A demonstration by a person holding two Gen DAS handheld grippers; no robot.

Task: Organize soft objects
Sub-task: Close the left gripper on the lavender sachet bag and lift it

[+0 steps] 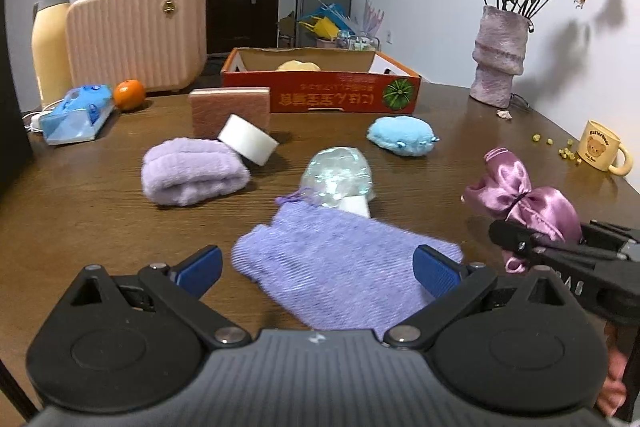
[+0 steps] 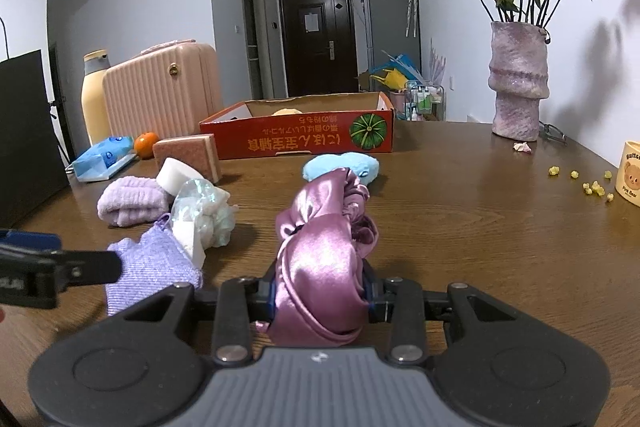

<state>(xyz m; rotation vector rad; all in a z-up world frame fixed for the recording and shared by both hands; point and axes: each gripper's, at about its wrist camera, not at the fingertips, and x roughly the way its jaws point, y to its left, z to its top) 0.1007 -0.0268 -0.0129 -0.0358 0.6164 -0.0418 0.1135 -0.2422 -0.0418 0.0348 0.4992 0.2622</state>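
Right wrist view showed the right gripper [image 2: 320,297] closed tightly on a pink satin scrunchie [image 2: 324,247], its fingers [image 2: 374,301] pinching the gathered fabric so that the loose end stood up ahead of the grip; that hold suited a carry toward the box. The left gripper [image 1: 318,267] had its blue-padded fingers [image 1: 200,267] spread wide on either side of a lavender knit cloth [image 1: 344,275] lying flat on the tabletop [image 1: 100,227], not yet closed on it, apparently lined up for a pinch.

Remaining soft items lay scattered between the grippers and the box: a folded purple towel [image 1: 192,173], a clear crinkly bag [image 1: 338,179] touching the knit cloth's far edge, a blue plush [image 1: 400,135] and a sponge [image 1: 228,109] with a white tape roll [image 1: 248,143] leaning against it.

The red cardboard box [image 1: 320,93], open-topped, stood at the far side. One pale yellow item [image 1: 298,66] showed inside; the rest of its interior was hidden by the wall.
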